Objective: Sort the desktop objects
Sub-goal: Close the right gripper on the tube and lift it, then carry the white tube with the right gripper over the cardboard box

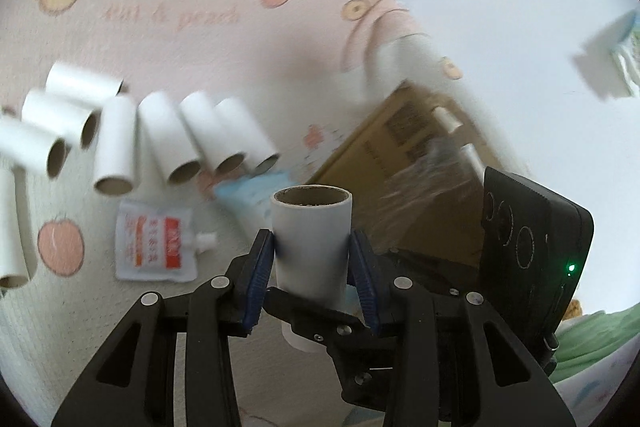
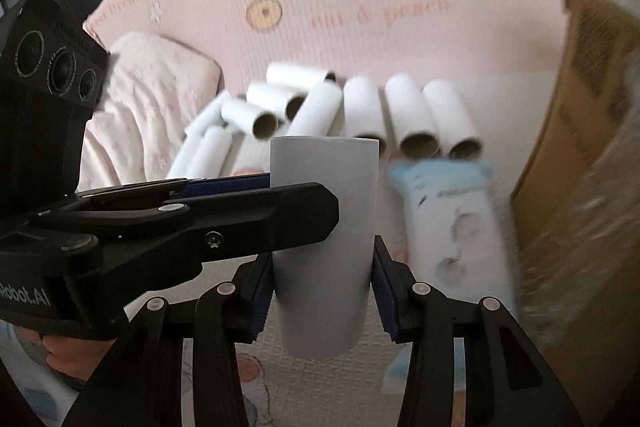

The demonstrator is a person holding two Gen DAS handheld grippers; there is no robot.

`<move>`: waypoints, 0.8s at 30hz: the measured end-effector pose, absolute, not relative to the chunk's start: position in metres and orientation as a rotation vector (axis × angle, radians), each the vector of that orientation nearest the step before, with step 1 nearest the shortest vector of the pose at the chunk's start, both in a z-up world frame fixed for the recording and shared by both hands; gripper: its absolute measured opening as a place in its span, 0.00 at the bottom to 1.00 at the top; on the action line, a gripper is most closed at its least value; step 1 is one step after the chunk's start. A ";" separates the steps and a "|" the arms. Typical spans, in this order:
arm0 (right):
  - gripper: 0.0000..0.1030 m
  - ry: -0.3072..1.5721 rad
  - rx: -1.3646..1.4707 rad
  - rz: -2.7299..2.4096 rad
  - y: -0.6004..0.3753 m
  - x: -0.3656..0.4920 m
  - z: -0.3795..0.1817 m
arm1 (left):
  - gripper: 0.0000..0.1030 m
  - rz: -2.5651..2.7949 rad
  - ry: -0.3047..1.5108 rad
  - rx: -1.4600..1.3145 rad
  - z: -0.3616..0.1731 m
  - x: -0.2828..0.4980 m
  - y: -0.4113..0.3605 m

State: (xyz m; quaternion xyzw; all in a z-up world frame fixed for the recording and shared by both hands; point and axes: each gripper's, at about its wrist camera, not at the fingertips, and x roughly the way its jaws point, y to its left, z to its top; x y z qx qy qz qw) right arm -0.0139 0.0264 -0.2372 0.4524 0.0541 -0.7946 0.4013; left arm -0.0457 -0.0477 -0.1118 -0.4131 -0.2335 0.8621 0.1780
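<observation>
My left tool (image 1: 313, 251) and right tool (image 2: 323, 279) both clamping one upright white tube (image 1: 311, 239), tube row (image 1: 168, 143) lying beyond on the pink mat (image 1: 200, 27)

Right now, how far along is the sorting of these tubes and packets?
Done: several white tubes lie in a row on the mat. In hand: one upright tube, gripped by both the left tool and the right tool. Left: the heaped tubes beside the row, the red-and-white pouch and the blue-and-white packet lie loose.
</observation>
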 end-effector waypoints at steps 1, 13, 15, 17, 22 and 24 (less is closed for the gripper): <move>0.41 0.133 1.131 -2.023 0.026 -0.015 -0.230 | 0.42 2.434 -0.659 -1.157 -0.106 -0.047 -0.044; 0.41 0.157 0.976 -2.171 0.066 -0.021 -0.139 | 0.42 2.404 -0.551 -1.005 -0.025 -0.072 -0.014; 0.41 0.163 0.948 -2.197 0.070 -0.024 -0.129 | 0.42 2.383 -0.536 -0.983 -0.015 -0.079 -0.007; 0.41 0.166 0.926 -2.224 0.075 -0.029 -0.121 | 0.42 2.352 -0.528 -0.981 -0.006 -0.089 0.000; 0.41 0.175 0.902 -2.289 0.088 -0.044 -0.097 | 0.42 2.346 -0.444 -0.926 0.019 -0.105 0.021; 0.41 0.176 0.884 -2.309 0.093 -0.050 -0.088 | 0.42 2.342 -0.429 -0.908 0.029 -0.112 0.029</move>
